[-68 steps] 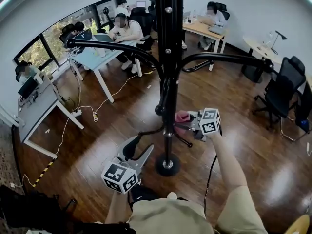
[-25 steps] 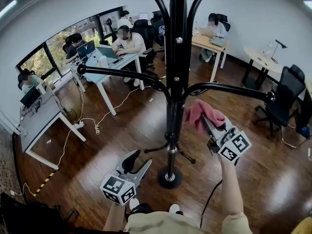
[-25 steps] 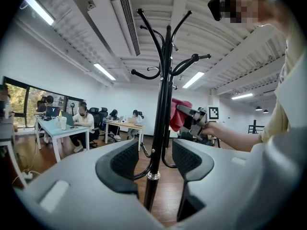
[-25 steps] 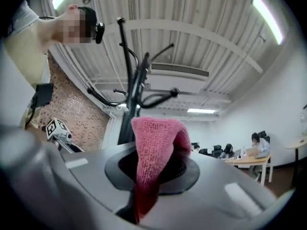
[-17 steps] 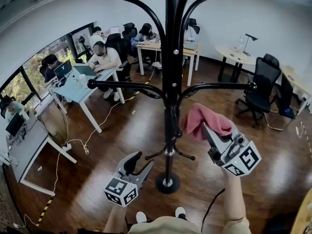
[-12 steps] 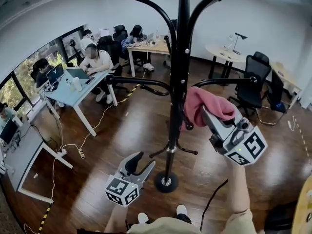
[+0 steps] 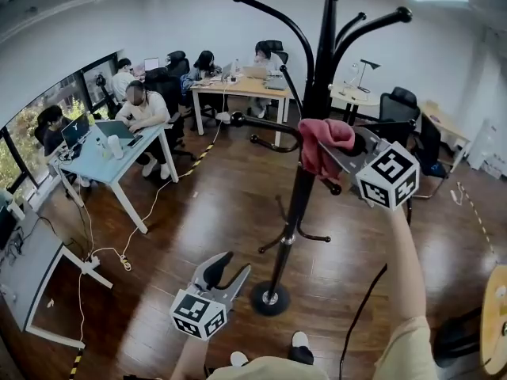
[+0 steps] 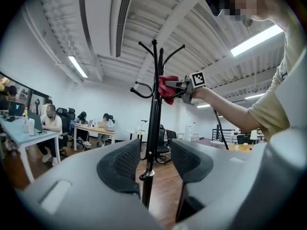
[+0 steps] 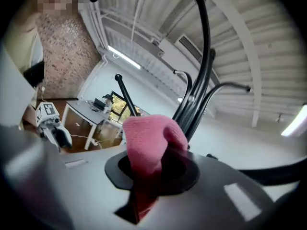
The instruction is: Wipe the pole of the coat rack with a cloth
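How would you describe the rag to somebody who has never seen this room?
Find the tall black coat rack on the wooden office floor. High on its pole, among the curved hooks, the right gripper holds a bunched cloth. It is pink, the only soft, bright thing there.

1. My left gripper [image 7: 226,270] and right gripper [image 7: 326,144]: grey shells, black pads [image 8: 120,166], each with a white cube [image 7: 388,174] of black square markers.
2. Black cable [image 7: 352,313] hangs under my right arm.
3. Shirt [image 7: 404,351]: beige, short-sleeved.
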Motion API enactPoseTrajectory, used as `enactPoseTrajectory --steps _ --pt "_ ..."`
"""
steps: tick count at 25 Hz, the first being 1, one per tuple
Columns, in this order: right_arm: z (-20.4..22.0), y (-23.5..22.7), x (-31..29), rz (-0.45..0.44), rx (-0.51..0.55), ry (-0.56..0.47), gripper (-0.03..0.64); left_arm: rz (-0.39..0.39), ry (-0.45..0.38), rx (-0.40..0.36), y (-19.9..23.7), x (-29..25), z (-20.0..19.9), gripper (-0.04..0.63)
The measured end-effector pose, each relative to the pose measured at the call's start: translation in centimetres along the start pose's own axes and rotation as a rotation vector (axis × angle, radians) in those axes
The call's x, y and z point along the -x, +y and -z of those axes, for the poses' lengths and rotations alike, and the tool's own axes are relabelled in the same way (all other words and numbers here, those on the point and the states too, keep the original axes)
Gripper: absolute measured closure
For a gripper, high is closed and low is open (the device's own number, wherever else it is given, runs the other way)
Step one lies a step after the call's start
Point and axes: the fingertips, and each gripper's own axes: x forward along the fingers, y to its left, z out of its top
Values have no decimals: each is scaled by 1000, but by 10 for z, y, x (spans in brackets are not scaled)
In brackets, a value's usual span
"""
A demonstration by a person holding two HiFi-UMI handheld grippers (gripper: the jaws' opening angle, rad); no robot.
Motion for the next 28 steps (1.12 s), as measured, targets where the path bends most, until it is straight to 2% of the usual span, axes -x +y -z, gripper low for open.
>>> enactPoseTrajectory --steps 3,5,8,12,19,20,21,25,28 --pt "26 15 -8 -177 -143 147 571 -37 -39 -4 14 4 -10 421" --pt "39 27 -7 -290 -208 247 571 -34 -49 -5 18 2 -13 422" --pt "44 38 4 -413 -309 336 572 -22 -53 -8 19 -5 -14 422" --pt "35 53 27 -555 -292 365 572 -1 -48 -9 11 -18 -14 422" --pt "-3 89 83 -707 -152 324 572 -23 -66 -5 20 -26 -21 420" --pt "-11 90 88 -688 -129 314 572 -28 -68 -4 21 -26 -21 422" --pt "-20 83 88 -625 -104 292 572 -33 -69 -4 21 -27 -22 422" --pt "-67 37 53 -267 -41 136 572 -33 -79 2 26 -23 -23 421" --pt "-67 26 13 -113 -34 130 571 -42 -98 15 36 -10 -22 422"
